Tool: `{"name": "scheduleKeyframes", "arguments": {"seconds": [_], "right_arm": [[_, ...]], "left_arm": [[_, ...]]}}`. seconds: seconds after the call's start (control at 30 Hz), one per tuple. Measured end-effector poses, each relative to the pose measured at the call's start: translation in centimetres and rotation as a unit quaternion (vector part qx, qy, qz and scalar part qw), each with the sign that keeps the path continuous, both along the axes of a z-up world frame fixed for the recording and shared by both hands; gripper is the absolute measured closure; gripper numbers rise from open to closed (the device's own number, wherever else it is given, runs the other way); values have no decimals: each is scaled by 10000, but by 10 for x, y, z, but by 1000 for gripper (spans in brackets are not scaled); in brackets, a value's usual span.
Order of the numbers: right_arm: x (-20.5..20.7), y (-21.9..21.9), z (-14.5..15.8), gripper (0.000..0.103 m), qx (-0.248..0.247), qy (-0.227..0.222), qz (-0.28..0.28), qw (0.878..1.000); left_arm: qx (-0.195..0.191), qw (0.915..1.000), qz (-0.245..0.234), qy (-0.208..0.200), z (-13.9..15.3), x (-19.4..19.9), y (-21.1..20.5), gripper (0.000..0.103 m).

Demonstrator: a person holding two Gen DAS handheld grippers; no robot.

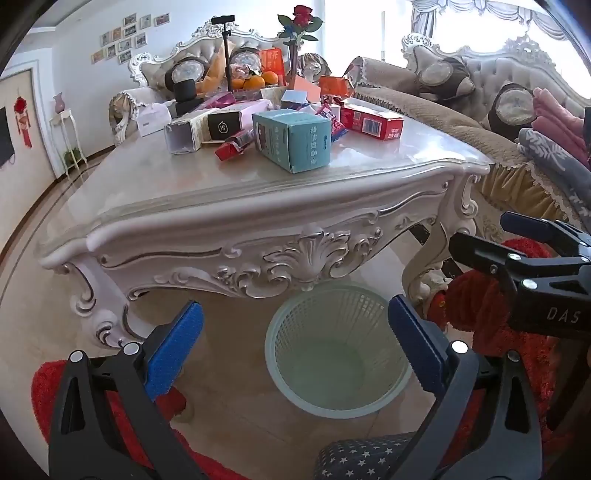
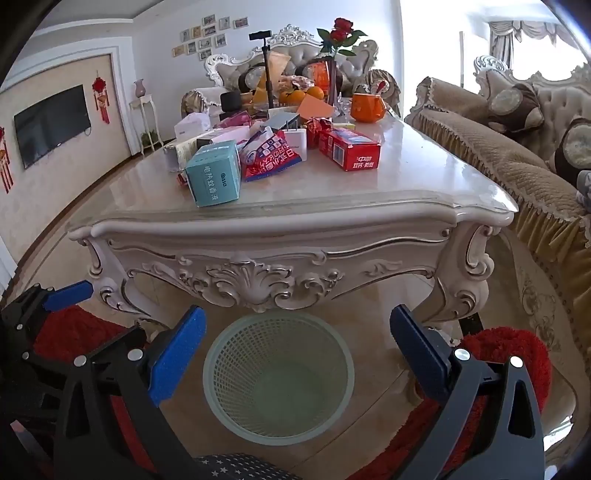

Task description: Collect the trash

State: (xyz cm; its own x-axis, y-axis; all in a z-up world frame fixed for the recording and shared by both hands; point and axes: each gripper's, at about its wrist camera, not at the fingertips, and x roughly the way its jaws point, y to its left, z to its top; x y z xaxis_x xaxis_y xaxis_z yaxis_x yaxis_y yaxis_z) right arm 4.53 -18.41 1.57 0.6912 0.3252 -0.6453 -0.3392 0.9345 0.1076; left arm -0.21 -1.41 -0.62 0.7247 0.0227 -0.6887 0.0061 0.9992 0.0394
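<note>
Trash lies on a marble-topped table (image 1: 258,206) (image 2: 295,218): a teal box (image 1: 291,142) (image 2: 214,177), a red box (image 1: 371,122) (image 2: 349,149), a red-and-blue wrapper (image 2: 273,155), a small red wrapper (image 1: 234,144) and an open-ended carton (image 1: 184,134). A pale green mesh basket (image 1: 314,332) (image 2: 240,354) stands on the floor before the table with nothing in it. My left gripper (image 1: 295,306) and my right gripper (image 2: 297,312) hover above the basket, both open, with nothing between their blue pads. The right gripper (image 1: 484,229) also shows at the right edge of the left wrist view.
Oranges (image 1: 255,81), a vase of red roses (image 1: 301,22), an orange mug (image 2: 365,107) and a black stand (image 1: 225,48) fill the far end of the table. A fringed sofa (image 2: 498,147) runs along the right. Red fluffy fabric (image 2: 506,347) lies by the table legs.
</note>
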Motion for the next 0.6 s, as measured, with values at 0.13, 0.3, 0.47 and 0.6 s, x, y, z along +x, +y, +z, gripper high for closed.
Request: {"name": "scheduleKeyframes", "arguments": {"seconds": [0.13, 0.3, 0.47, 0.6], "right_arm": [[0, -1, -2, 7, 23, 48, -8, 10000], [0, -1, -3, 7, 9, 56, -33, 10000], [-2, -1, 0, 7, 9, -23, -41, 10000], [-2, 0, -1, 7, -11, -17, -16, 10000]], "left_arm": [[-68, 10000, -9, 20, -7, -2, 0, 6], [-44, 10000, -51, 44, -8, -3, 2, 6], [-49, 10000, -42, 33, -7, -3, 3, 6], [-34, 10000, -30, 24, -7, -3, 2, 6]]}}
